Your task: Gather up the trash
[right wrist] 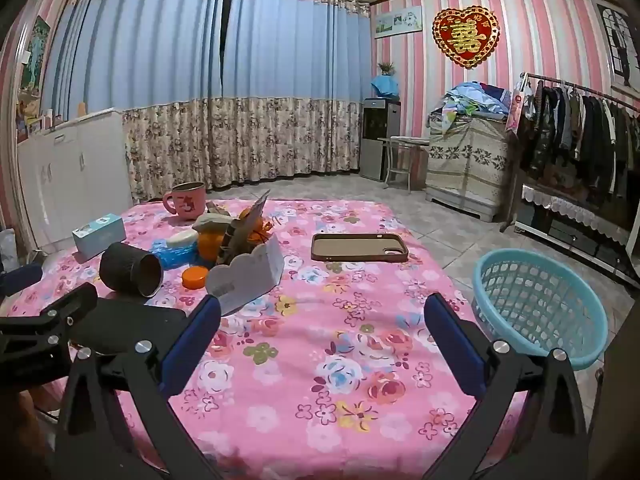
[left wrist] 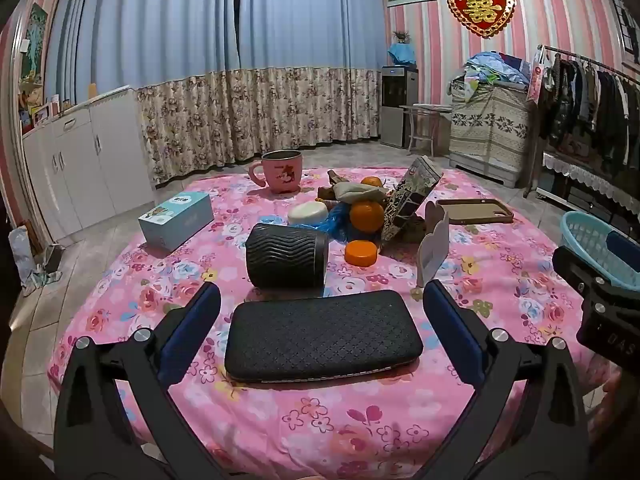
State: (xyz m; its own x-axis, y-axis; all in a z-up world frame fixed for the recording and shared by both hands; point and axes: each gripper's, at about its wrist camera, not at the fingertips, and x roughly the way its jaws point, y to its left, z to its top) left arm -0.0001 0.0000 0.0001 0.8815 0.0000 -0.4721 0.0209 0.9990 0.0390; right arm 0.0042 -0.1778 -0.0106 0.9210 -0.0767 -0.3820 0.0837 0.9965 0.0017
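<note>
Trash (left wrist: 368, 208) sits heaped mid-tabletop (left wrist: 360, 420): oranges, blue plastic, a torn carton. Nearby lies an orange lid (left wrist: 361, 253). Left gripper (left wrist: 322, 312) and right gripper (right wrist: 322, 314) both gape wide, empty. A blue basket (right wrist: 540, 308) stands on the floor beside the tabletop.

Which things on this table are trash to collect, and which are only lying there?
Probably for the job:
crumpled blue plastic
torn printed carton
orange cap
blue basket, beside the table

Probably just lying about:
pink mug
phone case
black pouch
tissue box
</note>
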